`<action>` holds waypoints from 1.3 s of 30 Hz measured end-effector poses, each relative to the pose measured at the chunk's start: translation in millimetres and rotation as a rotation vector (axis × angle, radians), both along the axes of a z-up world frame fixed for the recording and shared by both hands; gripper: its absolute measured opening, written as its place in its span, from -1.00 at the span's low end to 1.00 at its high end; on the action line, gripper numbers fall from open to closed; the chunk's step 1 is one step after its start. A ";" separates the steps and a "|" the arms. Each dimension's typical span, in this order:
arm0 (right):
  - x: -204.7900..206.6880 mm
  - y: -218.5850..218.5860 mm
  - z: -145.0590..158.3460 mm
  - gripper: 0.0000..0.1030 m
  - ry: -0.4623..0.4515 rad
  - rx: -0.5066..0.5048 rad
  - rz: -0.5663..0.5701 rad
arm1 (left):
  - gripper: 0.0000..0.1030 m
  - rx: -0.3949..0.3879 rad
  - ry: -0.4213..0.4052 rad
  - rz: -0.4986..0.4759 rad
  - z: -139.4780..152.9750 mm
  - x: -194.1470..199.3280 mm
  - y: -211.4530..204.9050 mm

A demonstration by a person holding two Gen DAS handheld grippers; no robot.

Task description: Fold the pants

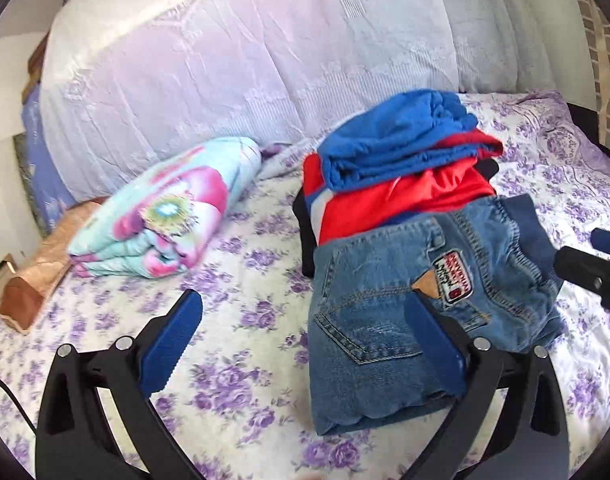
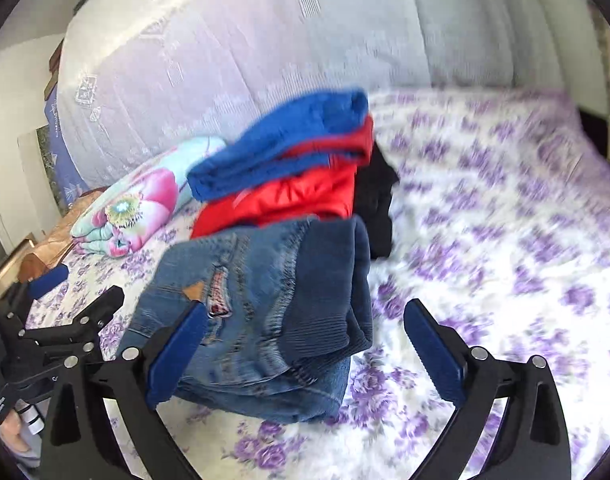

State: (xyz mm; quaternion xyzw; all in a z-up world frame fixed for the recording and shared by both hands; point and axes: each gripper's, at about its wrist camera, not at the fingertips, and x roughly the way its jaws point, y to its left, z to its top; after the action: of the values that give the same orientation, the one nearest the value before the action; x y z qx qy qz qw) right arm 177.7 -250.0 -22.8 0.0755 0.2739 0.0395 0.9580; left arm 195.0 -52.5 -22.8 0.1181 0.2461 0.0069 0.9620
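Left gripper (image 1: 303,344) and right gripper (image 2: 305,350) both spread wide, gripping nothing. Folded jeans (image 1: 385,320) flat on the flowered bedsheet (image 1: 245,280), leaning against a stack of 3 folded garments (image 1: 401,168). Rolled floral blanket (image 1: 165,216) further left.

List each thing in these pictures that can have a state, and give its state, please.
Jeans: folded, lying on the bed, not gripped.
Blue garment: folded, top of the pile.
Red garment: folded, under the blue one.
Black garment: under the pile, partly hidden.
Floral blanket: folded, lying apart.
Left tool: open, empty.
Right tool: open, empty.
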 end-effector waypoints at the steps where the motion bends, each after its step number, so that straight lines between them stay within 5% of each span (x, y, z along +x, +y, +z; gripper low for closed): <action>1: -10.4 2.4 6.7 0.92 -0.029 -0.038 -0.025 | 0.92 -0.001 -0.004 0.008 6.0 -4.3 -3.4; 6: -40.9 23.5 12.0 0.92 -0.102 -0.192 -0.109 | 0.92 -0.092 0.013 0.038 15.0 -15.3 -2.6; 15: -46.4 27.3 -12.6 0.92 -0.077 -0.127 -0.048 | 0.92 -0.163 0.113 0.028 -20.4 -17.1 6.2; 39: -42.0 26.7 -20.1 0.92 -0.035 -0.127 -0.063 | 0.92 -0.175 0.095 0.022 -20.5 -28.4 5.0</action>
State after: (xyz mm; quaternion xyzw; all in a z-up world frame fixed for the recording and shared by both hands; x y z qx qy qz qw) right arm 135.8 -223.3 -42.9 0.0223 0.2565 -0.0068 0.9663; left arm 166.7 -47.5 -43.3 0.0308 0.2922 -0.0095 0.9558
